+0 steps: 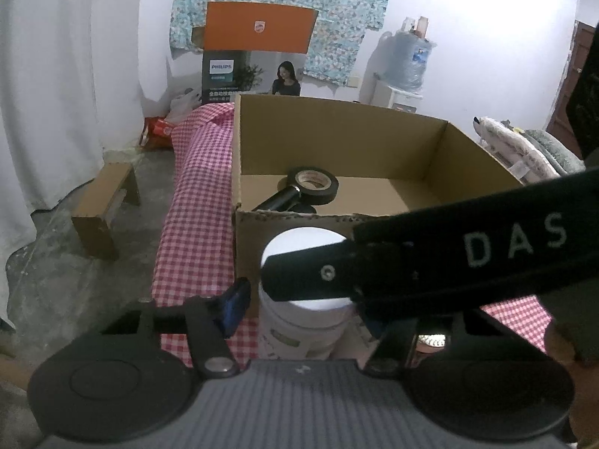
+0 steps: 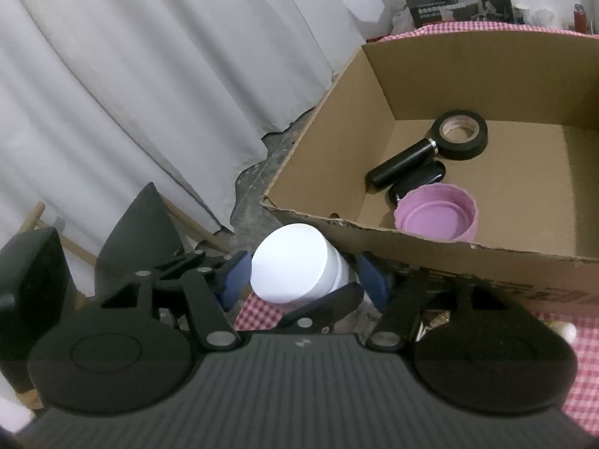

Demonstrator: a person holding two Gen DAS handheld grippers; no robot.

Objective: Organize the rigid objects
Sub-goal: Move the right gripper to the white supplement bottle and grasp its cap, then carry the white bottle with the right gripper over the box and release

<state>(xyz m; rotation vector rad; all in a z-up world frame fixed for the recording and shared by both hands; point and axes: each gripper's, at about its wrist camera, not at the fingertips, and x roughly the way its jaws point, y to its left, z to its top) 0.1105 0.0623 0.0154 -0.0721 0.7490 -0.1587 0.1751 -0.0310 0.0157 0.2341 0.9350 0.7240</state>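
A white-lidded jar stands on the red checked cloth just in front of an open cardboard box. My left gripper is open, its fingers apart on either side of the jar. My right gripper is open too, straddling the same jar from above; its arm crosses the left wrist view. The box holds a black tape roll, a black cylinder, a black case and a pink lid.
A checked cloth covers the table, whose left edge drops to a concrete floor with a small wooden stool. White curtains hang to the left. A Philips carton and a water jug stand behind.
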